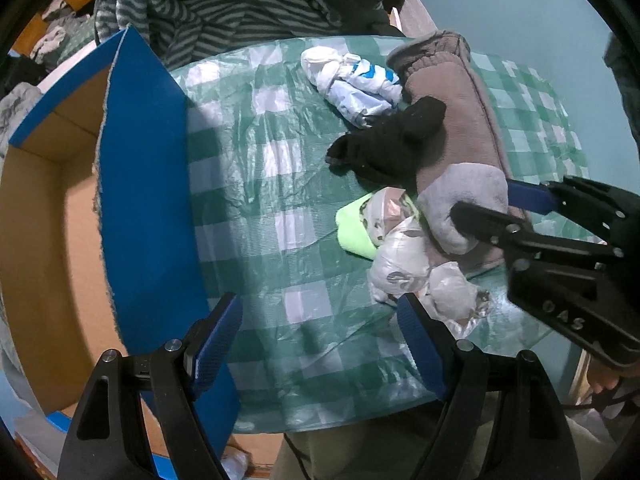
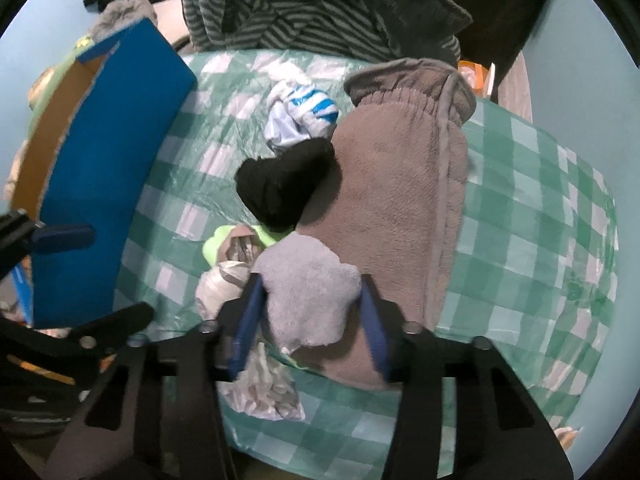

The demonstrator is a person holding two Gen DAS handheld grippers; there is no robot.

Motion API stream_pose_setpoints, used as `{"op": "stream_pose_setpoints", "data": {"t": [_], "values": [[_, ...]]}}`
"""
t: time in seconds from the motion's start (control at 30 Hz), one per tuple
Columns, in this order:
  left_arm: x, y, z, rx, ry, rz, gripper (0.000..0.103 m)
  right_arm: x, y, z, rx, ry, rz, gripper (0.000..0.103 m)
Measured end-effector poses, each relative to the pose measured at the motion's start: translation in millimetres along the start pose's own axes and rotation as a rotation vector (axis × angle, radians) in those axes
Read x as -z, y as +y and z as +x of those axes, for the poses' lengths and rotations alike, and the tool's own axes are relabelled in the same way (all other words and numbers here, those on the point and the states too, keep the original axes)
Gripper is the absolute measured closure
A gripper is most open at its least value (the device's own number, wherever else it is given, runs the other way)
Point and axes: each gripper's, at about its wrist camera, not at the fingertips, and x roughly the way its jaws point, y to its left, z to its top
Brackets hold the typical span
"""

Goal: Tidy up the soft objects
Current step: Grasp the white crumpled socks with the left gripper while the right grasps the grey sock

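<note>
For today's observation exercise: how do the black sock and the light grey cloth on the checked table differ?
The black sock is dark and lies free; the light grey cloth is pale and pinched in the right gripper jaws. The sock sits nearer the blue-striped bundle, the cloth nearer the crumpled plastic bag. Both overlap the brown fleece.

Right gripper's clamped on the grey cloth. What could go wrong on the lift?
1. The light grey cloth lies on the brown fleece; the right gripper may drag it along.
2. The crinkled plastic bag touches the left blue pad and could snag.
3. The black sock on the fleece edge may slide off.
</note>
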Motion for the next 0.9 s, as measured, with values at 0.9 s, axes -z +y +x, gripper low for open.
{"op": "stream_pose_setpoints", "data": {"t": [0.9], "values": [[-5.7,-64.3,49.6,0.097,0.129,-0.112,0.022,51.4,-49.3,-51.1,-0.017,-0.041,0.121,0.07]]}}
